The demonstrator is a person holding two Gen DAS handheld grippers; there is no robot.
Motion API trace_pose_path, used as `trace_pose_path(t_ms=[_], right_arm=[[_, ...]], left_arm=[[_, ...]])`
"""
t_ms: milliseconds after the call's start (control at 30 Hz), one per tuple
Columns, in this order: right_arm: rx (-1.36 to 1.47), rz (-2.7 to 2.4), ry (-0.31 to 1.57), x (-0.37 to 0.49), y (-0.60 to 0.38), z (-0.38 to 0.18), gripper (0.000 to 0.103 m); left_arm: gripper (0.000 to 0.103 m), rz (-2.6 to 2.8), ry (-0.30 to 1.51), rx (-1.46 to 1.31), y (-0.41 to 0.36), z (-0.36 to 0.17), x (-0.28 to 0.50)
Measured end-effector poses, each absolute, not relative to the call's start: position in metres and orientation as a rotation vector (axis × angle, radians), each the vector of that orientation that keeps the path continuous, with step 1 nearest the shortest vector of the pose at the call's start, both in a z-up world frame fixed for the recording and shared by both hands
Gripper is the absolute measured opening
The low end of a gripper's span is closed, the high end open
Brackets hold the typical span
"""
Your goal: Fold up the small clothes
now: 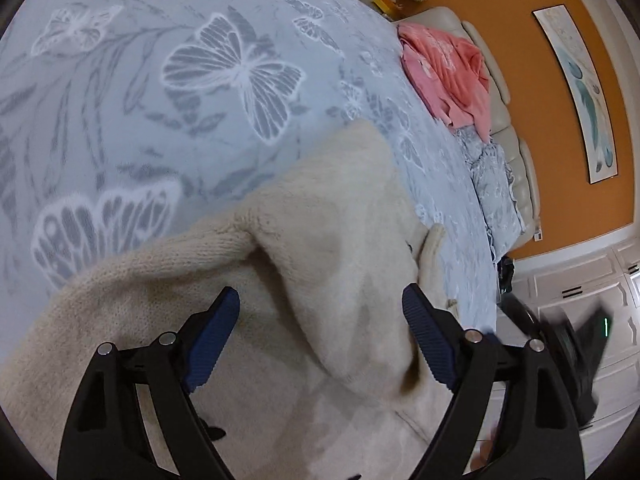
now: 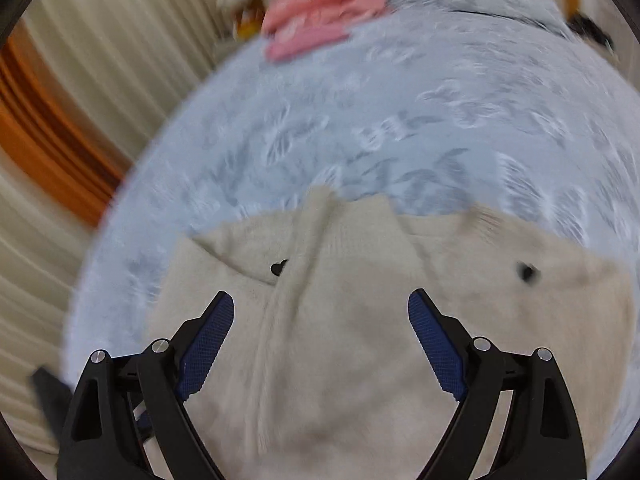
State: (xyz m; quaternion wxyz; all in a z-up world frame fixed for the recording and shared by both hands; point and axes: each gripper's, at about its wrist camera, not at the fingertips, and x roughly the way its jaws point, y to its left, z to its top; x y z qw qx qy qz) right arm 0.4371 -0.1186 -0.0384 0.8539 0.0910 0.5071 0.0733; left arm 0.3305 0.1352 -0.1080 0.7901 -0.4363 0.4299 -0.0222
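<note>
You are working over a bed [image 1: 120, 120] covered by a pale blue blanket printed with white butterflies, in a room with orange walls; cream curtains [image 2: 100, 40] hang at the far left in the right wrist view.

Your left gripper [image 1: 320, 308] is spread wide, its blue pads clear of any cloth, with nothing pinched between them. Below and ahead of it lies the cream sweater [image 1: 320, 240], a fuzzy knit spread on the near part of the bed. One ribbed sleeve runs out to the left, and a flap of the body is turned over in a soft ridge between the pads.

Your right gripper [image 2: 320, 308] is also spread wide and empty, hanging over the same sweater. This view is blurred. It shows a raised fold running up the middle of the garment and two small dark buttons [image 2: 279, 268], one on each side of the fold.

Further right and far off, a pink garment [image 1: 444, 80] lies crumpled at the bed's far edge, well apart from the sweater.

The sweater looks light, thick and very limp; it will likely sag and bunch rather than hold a crease. Judging by its lie, take it at an edge: the sleeve cuff, the hem or a shoulder seam, pinching one layer only.
</note>
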Motion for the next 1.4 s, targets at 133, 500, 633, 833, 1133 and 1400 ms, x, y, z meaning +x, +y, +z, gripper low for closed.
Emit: trace_pose_path(t_ms=[133,500,633,833,1133,1400], right_arm=[[-0.069,0.093,1.187,0.458,-0.067,-0.082,0.037],[0.653,0.064,0.826,0.291,-0.300,-0.044,0.015],[0.764,0.026,1.017,0.266,-0.336,-0.116,0.016],[0.910,0.020,0.854,0.261,-0.367,-0.101,0.067],[0.792,0.122,0.764,0.296,-0.356,-0.041,0.010],[0.646,0.039,0.876,0.286,-0.386,-0.062,0.009]], left_arm=[[0.081,-0.050,0.919,-0.920,0.136,-0.107,0.338],[0.076,-0.054,0.898,-0.892,0.157,-0.111,0.339],[0.078,-0.029,0.916,-0.849,0.145,-0.108,0.337],[0.078,-0.004,0.913,-0.990,0.155,-0.112,0.335],[0.014,0.005,0.847,-1.092,0.165,-0.092,0.338],[0.013,0.070,0.848,-1.018,0.170,-0.106,0.337]])
